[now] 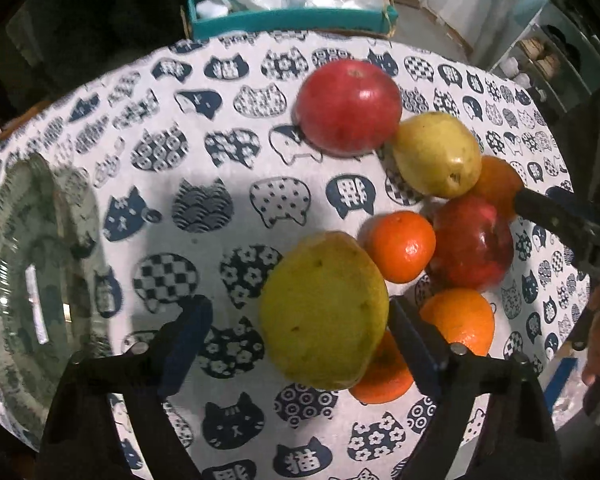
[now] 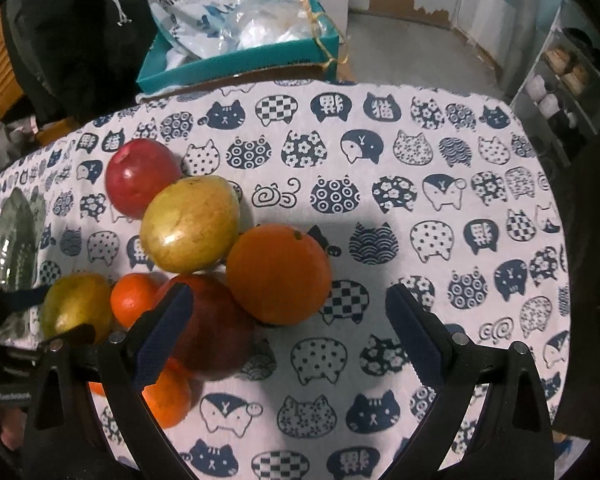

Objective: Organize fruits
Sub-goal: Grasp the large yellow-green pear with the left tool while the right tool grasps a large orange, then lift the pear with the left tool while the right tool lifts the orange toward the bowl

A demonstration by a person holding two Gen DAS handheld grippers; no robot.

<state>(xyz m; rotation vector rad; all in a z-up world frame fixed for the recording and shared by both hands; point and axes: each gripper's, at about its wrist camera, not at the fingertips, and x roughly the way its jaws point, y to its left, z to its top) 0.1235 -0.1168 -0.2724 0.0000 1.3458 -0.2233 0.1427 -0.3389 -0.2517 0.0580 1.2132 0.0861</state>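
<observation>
My left gripper [image 1: 296, 306] points down over a big yellow-green pear [image 1: 324, 308] that lies on the cat-print cloth. The pear is between its jaws: the right pad is against it and the left pad stands clear, so the gripper is open. Right of the pear crowd a mandarin [image 1: 400, 246], a dark red apple [image 1: 472, 242], two oranges [image 1: 460, 320], a second pear [image 1: 436, 154] and a red apple [image 1: 348, 106]. My right gripper [image 2: 288, 292] is open above the cloth, with a large orange [image 2: 278, 274] just beyond its tips and the dark red apple [image 2: 208, 328] by its left finger.
A clear glass plate [image 1: 32, 280] sits at the table's left edge. Behind the table, a teal box [image 1: 292, 20] holds plastic bags. Bare cloth [image 2: 440, 220] stretches to the right of the fruit. A shelf [image 2: 552, 92] stands at the far right.
</observation>
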